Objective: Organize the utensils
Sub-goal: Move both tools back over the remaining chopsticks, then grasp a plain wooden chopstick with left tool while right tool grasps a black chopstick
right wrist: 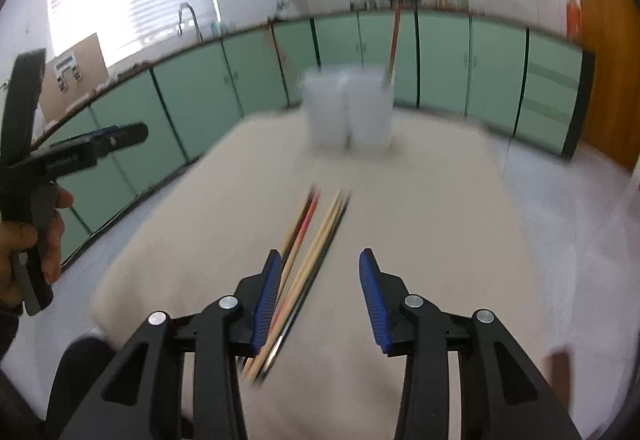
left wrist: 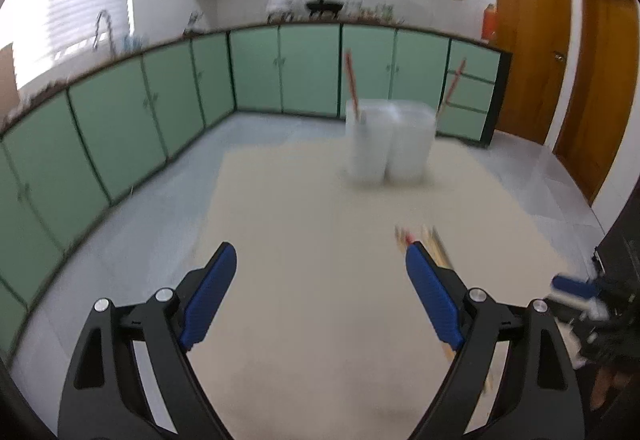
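Note:
Several chopsticks (right wrist: 316, 236), wooden, red and black, lie in a loose bundle on the cream table (right wrist: 440, 220). Two white translucent cups (right wrist: 348, 111) stand side by side at the table's far end, each with a red chopstick (right wrist: 394, 39) leaning in it. My right gripper (right wrist: 318, 260) is open just above the near ends of the bundle, nothing between its blue pads. My left gripper (left wrist: 320, 256) is open wide over bare table, left of the chopsticks (left wrist: 434, 244). The cups (left wrist: 390, 141) sit ahead of it. Everything is motion-blurred.
Green cabinets (left wrist: 160, 99) run along the left and far walls under a counter with a tap (right wrist: 188, 15). Wooden doors (left wrist: 532, 35) stand at the right. The left gripper's handle and the hand holding it (right wrist: 36, 224) show at the left of the right wrist view.

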### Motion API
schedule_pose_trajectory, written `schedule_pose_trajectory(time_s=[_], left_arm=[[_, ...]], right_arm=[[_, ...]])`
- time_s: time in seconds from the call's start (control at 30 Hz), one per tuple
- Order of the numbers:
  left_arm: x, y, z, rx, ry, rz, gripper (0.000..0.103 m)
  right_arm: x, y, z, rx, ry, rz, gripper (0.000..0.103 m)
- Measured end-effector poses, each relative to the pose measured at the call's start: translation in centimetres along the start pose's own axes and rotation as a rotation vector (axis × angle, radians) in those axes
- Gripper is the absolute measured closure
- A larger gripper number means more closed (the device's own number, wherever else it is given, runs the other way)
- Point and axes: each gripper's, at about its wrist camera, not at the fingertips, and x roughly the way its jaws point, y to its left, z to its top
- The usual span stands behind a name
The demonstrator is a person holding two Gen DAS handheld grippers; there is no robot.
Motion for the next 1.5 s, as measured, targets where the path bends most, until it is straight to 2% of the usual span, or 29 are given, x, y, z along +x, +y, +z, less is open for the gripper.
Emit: schedule_pose_trajectory(time_s=[0.13,0.2,0.3,0.6,0.73,0.83,1.03,1.17,1.37,1.5], left_arm=[[-0.8,1.3,-5.0,-0.072,0.047,0.005,0.018],[-0.7,1.4,-6.9,-0.099,0.079,-0.005,0.018],[-0.7,0.7,-8.7,-0.095,0.1,-0.013,0.018],[1.9,-5.0,-11.5,0.024,0.169,-0.087,0.018],[3.8,-7.4,-11.9,0.062,0.207,-0.091,0.018],[4.9,-8.4,-12.2,0.07,0.227,-0.082,0.018],[5.7,-9.4,-12.0,0.087,0.215,-0.052,0.018],[5.2,-8.5,-12.2,0.056,0.205,-0.04,0.022],[4.7,-7.7,-12.2,0.057,0.184,-0.091,0.03],[4.9,-7.1,-12.1,0.04,0.18,-0.078,0.032]], right_arm=[[1.8,2.6,-4.8,-0.056,0.075,-0.001,0.063],[2.6,3.5,-5.8,-0.094,0.093,-0.022,0.063],[3.2,3.3,-5.7,-0.125,0.073,-0.056,0.063],[2.1,-1.6,-5.6,-0.011,0.058,-0.114,0.06],[1.2,-3.1,-6.5,0.04,0.047,-0.096,0.06],[1.2,-2.8,-6.5,0.037,0.043,-0.083,0.059],[1.4,-1.9,-6.6,-0.003,0.042,-0.069,0.058],[1.6,-1.4,-6.5,-0.026,0.037,-0.059,0.058],[2.8,0.4,-6.3,-0.105,0.028,-0.062,0.058],[3.7,0.6,-5.6,-0.117,0.009,-0.073,0.067]])
